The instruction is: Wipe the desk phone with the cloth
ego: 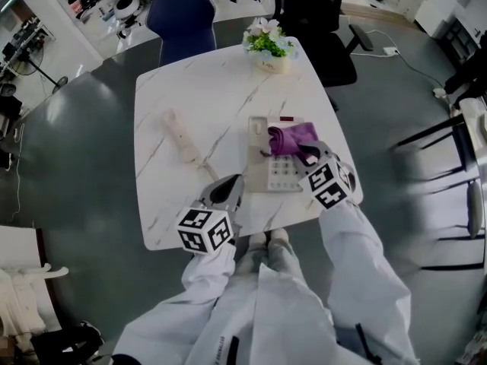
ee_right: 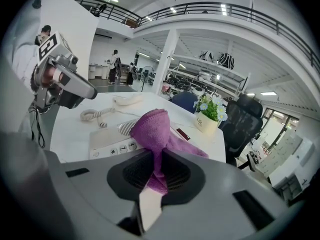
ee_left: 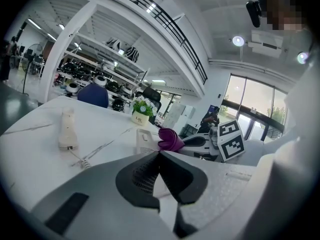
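Note:
The cream desk phone [ego: 272, 166] sits on the white marble table [ego: 167, 97], right of centre. Its handset [ego: 181, 135] lies off the cradle to the left, with the coiled cord [ego: 207, 169] trailing back. A purple cloth [ego: 293, 137] rests on the phone's upper right part. My right gripper [ego: 308, 153] is shut on that cloth [ee_right: 152, 129], just above the keypad [ee_right: 112, 143]. My left gripper [ego: 226, 192] hovers near the table's front edge, left of the phone, shut with nothing in it. From it I see the phone [ee_left: 145, 140] and the cloth [ee_left: 170, 139] ahead.
A small pot of flowers [ego: 268, 48] stands at the table's far edge. A blue chair [ego: 181, 17] and a black office chair [ego: 319, 21] are behind the table. Grey floor surrounds the table.

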{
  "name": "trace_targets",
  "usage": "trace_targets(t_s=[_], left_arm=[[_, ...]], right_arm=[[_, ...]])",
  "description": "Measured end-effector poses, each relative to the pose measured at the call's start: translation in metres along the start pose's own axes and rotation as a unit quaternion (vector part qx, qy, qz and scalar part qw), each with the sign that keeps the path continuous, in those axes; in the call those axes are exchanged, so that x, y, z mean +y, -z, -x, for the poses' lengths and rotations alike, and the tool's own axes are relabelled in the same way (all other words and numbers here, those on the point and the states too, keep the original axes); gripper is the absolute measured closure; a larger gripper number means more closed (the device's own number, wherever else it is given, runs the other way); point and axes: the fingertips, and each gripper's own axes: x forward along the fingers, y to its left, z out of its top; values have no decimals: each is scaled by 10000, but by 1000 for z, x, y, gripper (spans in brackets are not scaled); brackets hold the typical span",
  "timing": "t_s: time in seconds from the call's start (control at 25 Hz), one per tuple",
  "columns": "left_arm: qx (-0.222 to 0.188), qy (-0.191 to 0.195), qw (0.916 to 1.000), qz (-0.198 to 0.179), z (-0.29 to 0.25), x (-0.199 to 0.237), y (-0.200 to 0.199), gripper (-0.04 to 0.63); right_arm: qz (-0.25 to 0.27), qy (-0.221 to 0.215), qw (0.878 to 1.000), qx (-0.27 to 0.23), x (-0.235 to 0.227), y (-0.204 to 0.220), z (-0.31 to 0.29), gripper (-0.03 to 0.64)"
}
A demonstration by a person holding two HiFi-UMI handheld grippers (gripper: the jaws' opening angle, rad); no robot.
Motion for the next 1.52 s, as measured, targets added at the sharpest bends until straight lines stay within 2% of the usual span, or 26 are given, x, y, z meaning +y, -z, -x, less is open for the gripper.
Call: trace_targets(t_s=[0.4, 0.72, 1.52], left_arm=[[31, 49, 10000, -8, 6, -2, 5, 597], [6, 58, 10000, -21, 8, -4, 5, 597], [-101, -233, 9996, 131, 23, -25, 16, 597]], right_arm=[[-101, -134, 9998, 107, 16, 8, 9, 584], [-132, -403, 9989, 213, 31, 14, 13, 584], [-83, -1117, 9931, 339, 61, 27, 29, 584]])
